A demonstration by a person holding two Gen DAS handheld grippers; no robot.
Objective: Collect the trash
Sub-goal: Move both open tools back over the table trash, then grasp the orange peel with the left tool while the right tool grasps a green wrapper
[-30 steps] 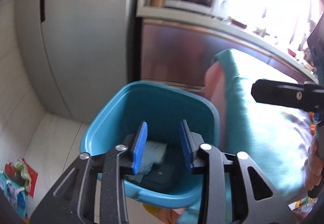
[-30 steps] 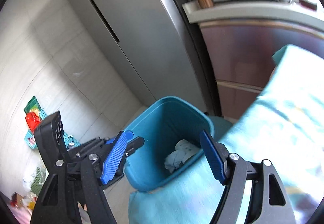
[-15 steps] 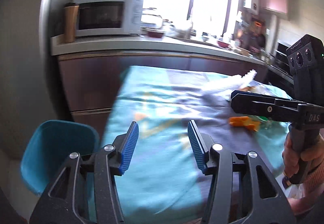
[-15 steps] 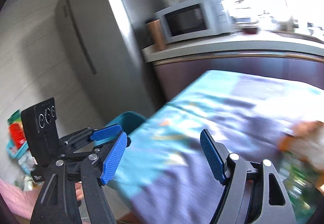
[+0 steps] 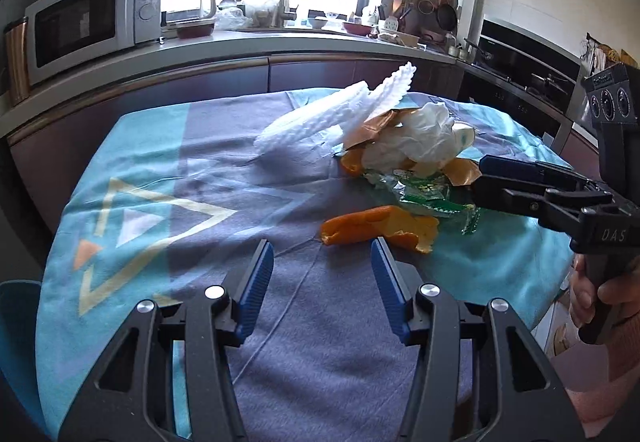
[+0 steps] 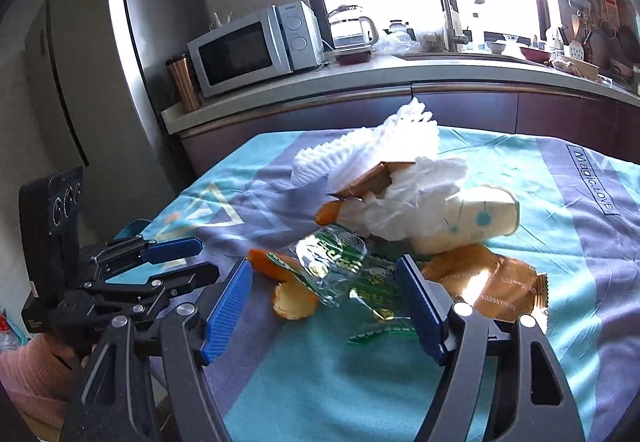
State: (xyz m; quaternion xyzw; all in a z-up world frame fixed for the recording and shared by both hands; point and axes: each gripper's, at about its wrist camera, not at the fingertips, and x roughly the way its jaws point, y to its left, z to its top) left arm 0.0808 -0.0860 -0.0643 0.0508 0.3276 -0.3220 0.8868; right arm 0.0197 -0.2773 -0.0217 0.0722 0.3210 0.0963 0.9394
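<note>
A trash pile lies on the teal and purple tablecloth [image 5: 168,170]: white foam netting [image 5: 340,114], crumpled tissue [image 5: 416,138], a green wrapper [image 5: 424,198], a golden-brown wrapper [image 6: 492,282], a paper cup [image 6: 472,218] on its side and orange peel [image 5: 372,228]. My left gripper [image 5: 322,254] hovers open just short of the peel, with nothing between its pads. My right gripper [image 6: 324,274] stands wide open over the peel [image 6: 288,282] and the green wrapper [image 6: 332,262]; its pads press on neither. Each gripper shows in the other's view, the right gripper [image 5: 480,178] beside the pile and the left gripper [image 6: 200,256] at the table's left.
A blue bin [image 5: 16,302] shows at the table's left corner, low down. Behind the table runs a counter [image 6: 360,78] with a microwave [image 6: 256,46], a kettle and a sink tap. A steel fridge [image 6: 100,62] stands at the left. A hand [image 5: 592,294] holds the right gripper's handle.
Both grippers swung away from the blue bin beside the fridge and now face the trash pile on the table. The left jaws stand wider than a second ago.
</note>
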